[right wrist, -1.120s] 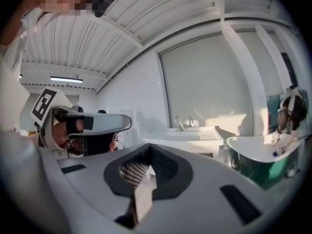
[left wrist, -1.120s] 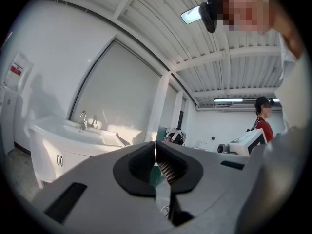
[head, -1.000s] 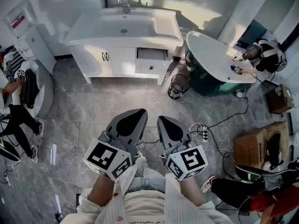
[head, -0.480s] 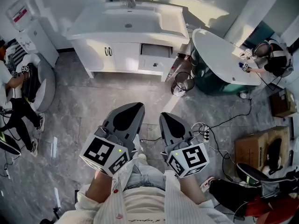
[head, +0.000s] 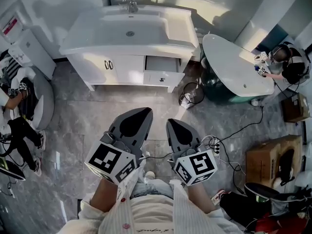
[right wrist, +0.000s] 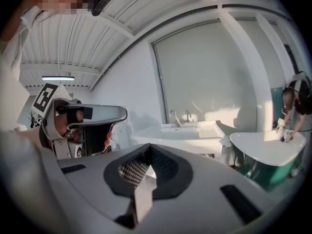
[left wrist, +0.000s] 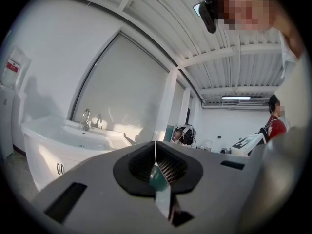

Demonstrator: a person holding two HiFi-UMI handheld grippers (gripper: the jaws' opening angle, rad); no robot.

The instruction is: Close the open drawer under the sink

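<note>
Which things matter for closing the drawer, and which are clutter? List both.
Job: drawer, open; sink cabinet; left tool and right tool, both shut and empty.
Lying about: bin; power strip; box; table.

Facing the vanity from across the floor, drawer open

My left gripper (head: 138, 118) and right gripper (head: 176, 130) sit side by side above the grey tiled floor (head: 97, 111), jaws together and holding nothing, well apart from the white vanity (head: 122, 65). The drawer (head: 160, 71) on its right side, under the sink (head: 129, 30), is pulled out. A wire bin (head: 188, 98) stands near that corner, beside an oval white table (head: 236, 65) where a person (head: 288, 65) sits.
</note>
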